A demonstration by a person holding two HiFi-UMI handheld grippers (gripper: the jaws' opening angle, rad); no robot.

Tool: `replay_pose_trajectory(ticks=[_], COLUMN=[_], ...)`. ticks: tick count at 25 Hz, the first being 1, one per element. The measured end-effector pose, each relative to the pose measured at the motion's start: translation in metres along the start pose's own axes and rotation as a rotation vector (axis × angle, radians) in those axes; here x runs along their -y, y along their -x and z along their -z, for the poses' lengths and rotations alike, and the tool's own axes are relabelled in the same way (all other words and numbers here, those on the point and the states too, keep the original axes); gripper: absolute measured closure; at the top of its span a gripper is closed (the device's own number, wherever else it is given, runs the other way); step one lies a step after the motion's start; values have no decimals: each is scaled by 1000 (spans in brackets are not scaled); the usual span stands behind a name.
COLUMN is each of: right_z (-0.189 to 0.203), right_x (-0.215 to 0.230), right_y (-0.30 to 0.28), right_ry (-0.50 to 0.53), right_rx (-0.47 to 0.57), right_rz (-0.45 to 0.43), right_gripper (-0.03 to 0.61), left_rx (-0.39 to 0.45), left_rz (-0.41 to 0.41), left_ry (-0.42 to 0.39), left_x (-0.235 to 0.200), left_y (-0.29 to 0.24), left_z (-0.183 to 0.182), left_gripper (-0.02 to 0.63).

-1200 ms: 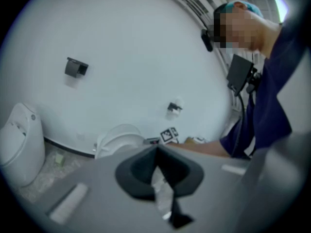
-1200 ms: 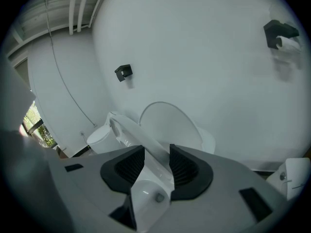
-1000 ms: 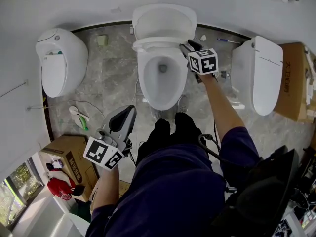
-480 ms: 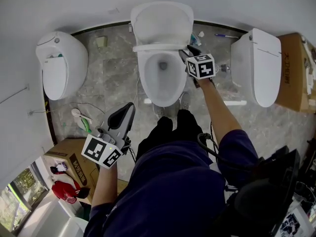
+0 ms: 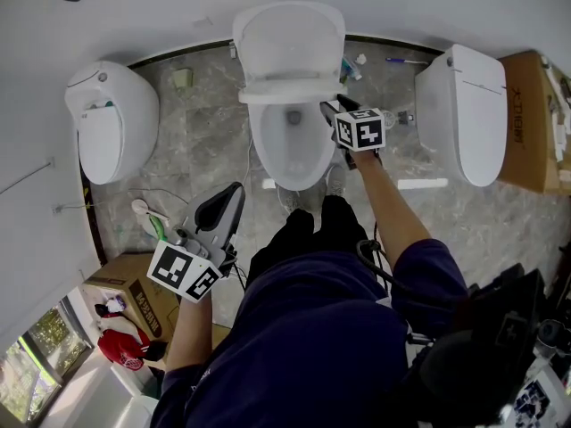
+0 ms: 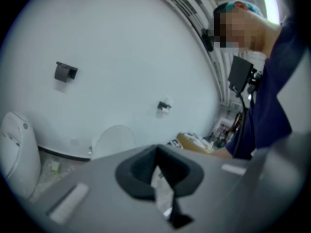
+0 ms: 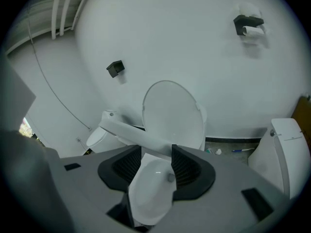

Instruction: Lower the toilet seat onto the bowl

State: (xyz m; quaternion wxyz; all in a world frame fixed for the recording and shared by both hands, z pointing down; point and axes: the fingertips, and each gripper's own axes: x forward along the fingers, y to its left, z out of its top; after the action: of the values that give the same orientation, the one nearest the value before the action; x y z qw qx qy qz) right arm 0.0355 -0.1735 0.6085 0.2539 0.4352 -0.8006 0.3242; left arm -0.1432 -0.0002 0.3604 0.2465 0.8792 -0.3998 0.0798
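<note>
Bright, even light bathed the toilet bowl (image 5: 287,145), shadows soft around it. Gripper views curved into dark corners; the left one was hazy, jaws blurred close up.

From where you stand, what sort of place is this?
Likely a toilet showroom or test room rather than a home bathroom. A middle toilet, a left toilet and a right toilet stand in a row against one wall, and a cardboard box sits on the stone-look floor beside them.
</note>
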Motion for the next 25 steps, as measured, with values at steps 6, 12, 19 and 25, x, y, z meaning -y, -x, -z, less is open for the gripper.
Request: replay_pose_trajectory(ticks=[6, 12, 19, 25], right_z=[18, 35, 55, 75], right_x=[-8, -10, -15, -25], right_y=[5, 8, 11, 13], right_ry=[-45, -130, -250, -338], right_rx=[-23, -37, -60, -48], right_rz=[-2, -8, -50, -191], right_gripper=[396, 382, 379, 380], left_rx=[2, 1, -2, -9], left_rz=[-3, 3, 4, 3], left_ry=[3, 5, 8, 13], left_x=[3, 7, 9, 12], left_y=[9, 10, 14, 15], left_z=[5, 9, 13, 16], left_gripper=[609, 609, 609, 609])
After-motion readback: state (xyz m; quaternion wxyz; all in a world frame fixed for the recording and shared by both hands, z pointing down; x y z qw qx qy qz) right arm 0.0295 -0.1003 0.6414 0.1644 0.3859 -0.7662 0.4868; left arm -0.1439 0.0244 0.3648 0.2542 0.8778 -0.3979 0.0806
